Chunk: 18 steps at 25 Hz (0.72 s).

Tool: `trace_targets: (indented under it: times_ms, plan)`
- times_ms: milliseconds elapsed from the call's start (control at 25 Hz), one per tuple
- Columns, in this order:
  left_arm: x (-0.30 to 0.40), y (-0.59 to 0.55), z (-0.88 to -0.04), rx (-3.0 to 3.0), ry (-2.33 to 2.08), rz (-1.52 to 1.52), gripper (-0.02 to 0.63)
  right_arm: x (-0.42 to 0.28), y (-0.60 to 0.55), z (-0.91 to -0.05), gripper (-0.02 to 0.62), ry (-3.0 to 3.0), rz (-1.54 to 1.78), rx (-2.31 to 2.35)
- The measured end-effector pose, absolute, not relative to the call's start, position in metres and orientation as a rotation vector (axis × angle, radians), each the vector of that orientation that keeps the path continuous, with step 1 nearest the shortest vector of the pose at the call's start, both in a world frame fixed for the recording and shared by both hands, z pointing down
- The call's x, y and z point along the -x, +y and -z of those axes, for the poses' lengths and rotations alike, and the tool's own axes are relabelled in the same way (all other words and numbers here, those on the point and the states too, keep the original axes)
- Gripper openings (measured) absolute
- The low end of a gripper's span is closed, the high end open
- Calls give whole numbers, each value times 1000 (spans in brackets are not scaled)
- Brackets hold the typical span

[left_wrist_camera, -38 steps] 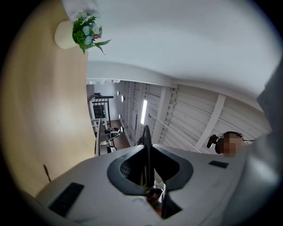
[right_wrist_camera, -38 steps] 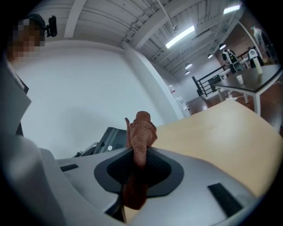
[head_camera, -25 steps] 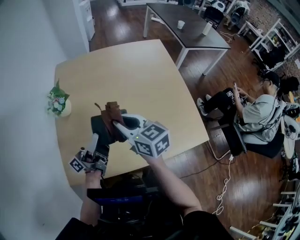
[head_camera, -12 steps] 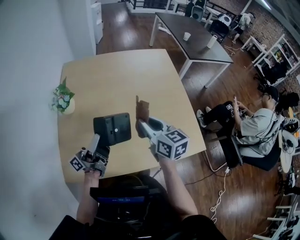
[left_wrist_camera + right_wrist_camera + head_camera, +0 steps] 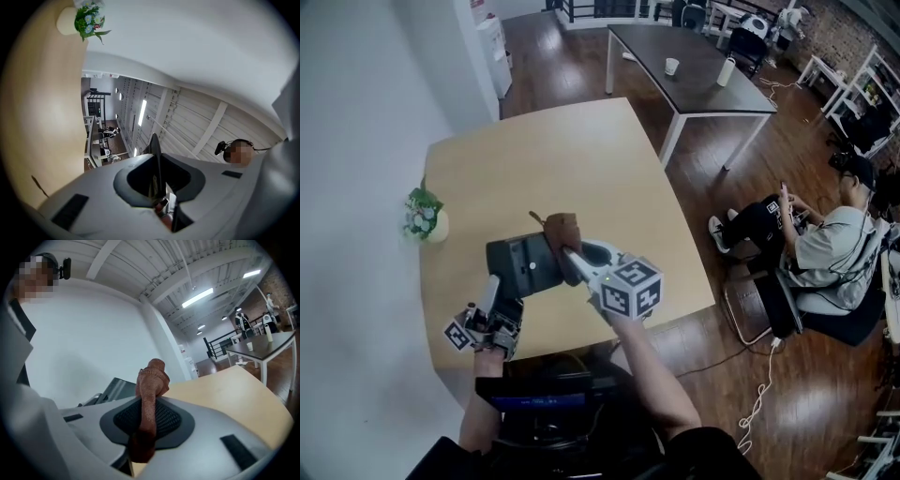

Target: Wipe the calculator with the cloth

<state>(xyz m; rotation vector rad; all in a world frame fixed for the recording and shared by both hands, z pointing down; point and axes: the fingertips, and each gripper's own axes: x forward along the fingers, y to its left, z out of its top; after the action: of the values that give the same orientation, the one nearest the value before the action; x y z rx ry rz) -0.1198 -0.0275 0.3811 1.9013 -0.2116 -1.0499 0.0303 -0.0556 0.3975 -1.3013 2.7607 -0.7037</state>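
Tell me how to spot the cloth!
Look at the tan table, near its front edge. Over it is a black calculator, and at its right side the right tongs pinch the cloth. It is the only brown, crumpled thing there.

Our right gripper [image 5: 569, 255] has a pale grey shell, a dark mesh-textured pad recess and a big cube [image 5: 625, 289] of black-and-white square markers. Our left gripper [image 5: 491, 284] is slimmer and silvery, with a smaller marker cube [image 5: 456, 334] (black-and-white too). We wear a dark top [image 5: 705, 452] with short sleeves.
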Motion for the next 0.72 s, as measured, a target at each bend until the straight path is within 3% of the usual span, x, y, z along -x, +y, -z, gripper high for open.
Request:
trace_targets:
  times_ms: [280, 560, 720]
  plan:
    - [88, -27, -384, -1868, -278, 1096, 52, -102, -39, -414, 64, 2618, 803, 1289]
    - [58, -17, -376, -1933, -346, 1037, 52, -26, -6, -351, 66, 2717, 719, 823]
    - [53, -18, -372, -1922, -324, 1056, 58, -32, -14, -368, 69, 2746, 700, 894]
